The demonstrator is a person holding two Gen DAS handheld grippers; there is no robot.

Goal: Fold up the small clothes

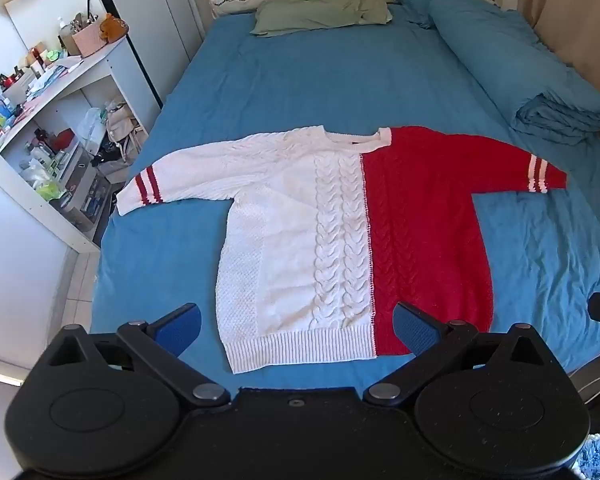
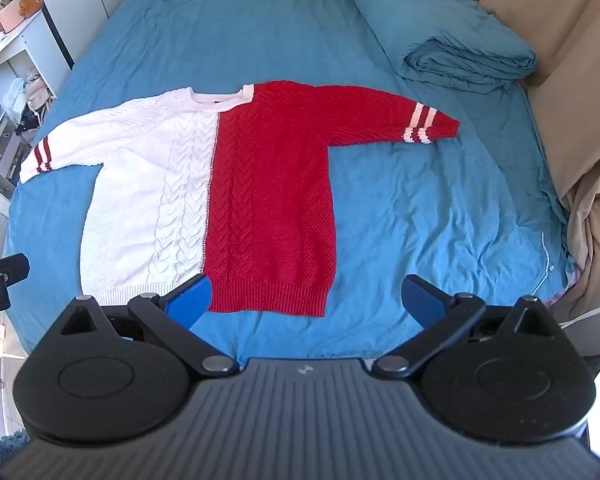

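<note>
Your left gripper [image 1: 298,328] hovered with its fingers spread wide above the sweater's [image 1: 340,232] ribbed hem, holding nothing, and your right gripper [image 2: 308,300] did the same (its blue pads [image 2: 192,298] framed the red half's hem). The sweater lay flat on the blue bedsheet [image 1: 300,88], sleeves stretched out to both sides, collar toward the green pillow [image 1: 324,14]. It was a chunky cable knit, half white and half red, with two contrasting stripes on each sleeve.

Bed [image 1: 260,92], blue sheet: sweater [image 1: 340,232] flat, green pillow [image 1: 320,12], rolled duvet [image 1: 520,64].
</note>
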